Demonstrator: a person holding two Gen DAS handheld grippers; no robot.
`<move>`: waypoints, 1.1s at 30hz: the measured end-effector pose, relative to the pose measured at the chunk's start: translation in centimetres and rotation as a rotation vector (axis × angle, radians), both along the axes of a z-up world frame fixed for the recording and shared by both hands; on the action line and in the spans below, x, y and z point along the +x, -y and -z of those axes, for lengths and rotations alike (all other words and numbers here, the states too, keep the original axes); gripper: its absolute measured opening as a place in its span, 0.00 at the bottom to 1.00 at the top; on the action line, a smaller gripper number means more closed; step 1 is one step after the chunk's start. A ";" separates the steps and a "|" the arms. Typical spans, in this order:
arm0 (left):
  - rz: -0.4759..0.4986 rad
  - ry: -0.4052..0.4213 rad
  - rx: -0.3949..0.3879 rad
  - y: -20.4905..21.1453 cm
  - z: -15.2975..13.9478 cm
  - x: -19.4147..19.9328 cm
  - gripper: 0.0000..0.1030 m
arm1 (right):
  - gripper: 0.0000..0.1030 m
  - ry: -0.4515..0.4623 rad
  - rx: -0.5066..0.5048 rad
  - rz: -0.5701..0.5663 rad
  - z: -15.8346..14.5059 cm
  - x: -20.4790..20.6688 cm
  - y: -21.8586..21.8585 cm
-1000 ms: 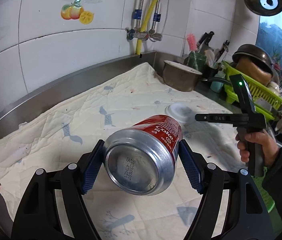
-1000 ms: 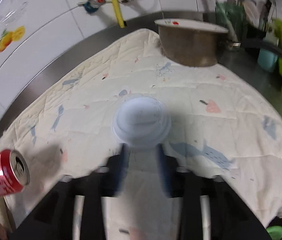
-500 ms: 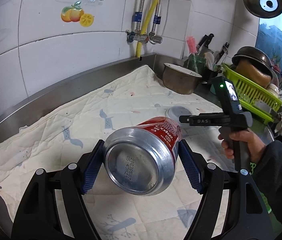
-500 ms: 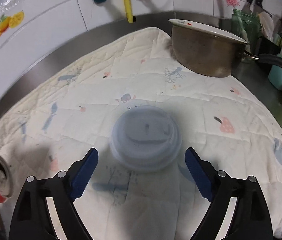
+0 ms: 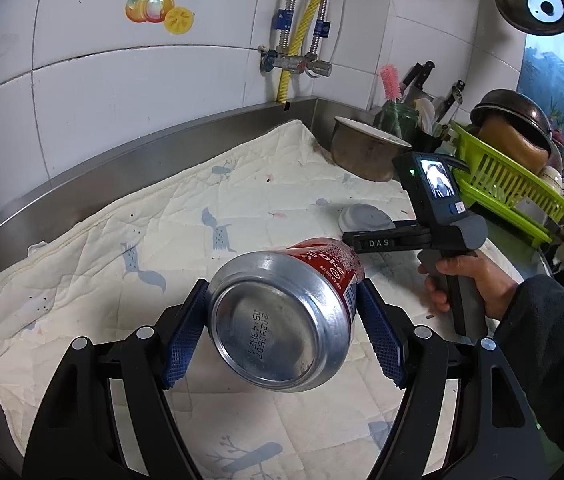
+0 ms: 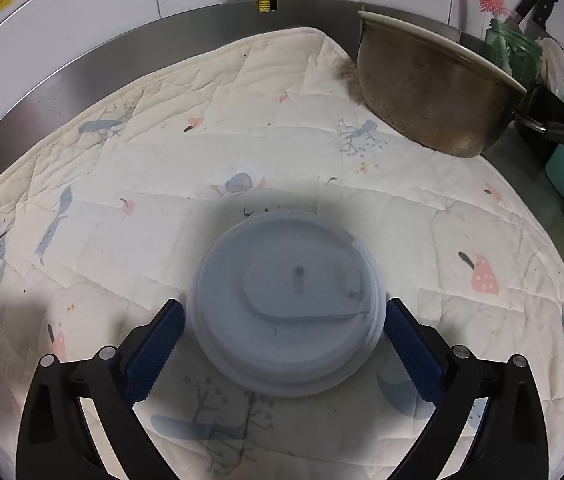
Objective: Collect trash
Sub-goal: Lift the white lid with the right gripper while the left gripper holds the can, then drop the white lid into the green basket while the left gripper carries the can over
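The left gripper (image 5: 282, 330) is clamped on a red cola can (image 5: 282, 316), base toward the camera. The right gripper (image 6: 284, 344) stands wide apart, its jaws having just been opening, a white plastic cup lid (image 6: 286, 300) between them on the quilted mat (image 6: 162, 160); a steel pot (image 6: 430, 100) sits at two o'clock.

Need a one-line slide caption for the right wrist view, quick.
Right gripper, jaws just opened wide, straddles a pale plastic lid lying on the quilted cloth, pads not yet pressing it.

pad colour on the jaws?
Blue, with a fine grid texture. Clearest in the left wrist view, on the pads gripping the can.
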State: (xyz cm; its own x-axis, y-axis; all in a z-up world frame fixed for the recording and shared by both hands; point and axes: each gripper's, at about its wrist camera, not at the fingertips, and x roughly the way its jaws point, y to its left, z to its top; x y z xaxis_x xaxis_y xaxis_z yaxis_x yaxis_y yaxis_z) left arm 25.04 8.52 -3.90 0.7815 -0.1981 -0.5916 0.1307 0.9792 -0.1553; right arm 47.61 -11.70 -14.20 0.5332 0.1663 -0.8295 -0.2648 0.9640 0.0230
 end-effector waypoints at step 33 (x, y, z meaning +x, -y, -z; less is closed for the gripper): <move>0.155 0.070 -0.046 7.5 -2.9 -6.3 0.70 | 0.88 0.128 0.075 0.118 -7.8 -25.0 13.7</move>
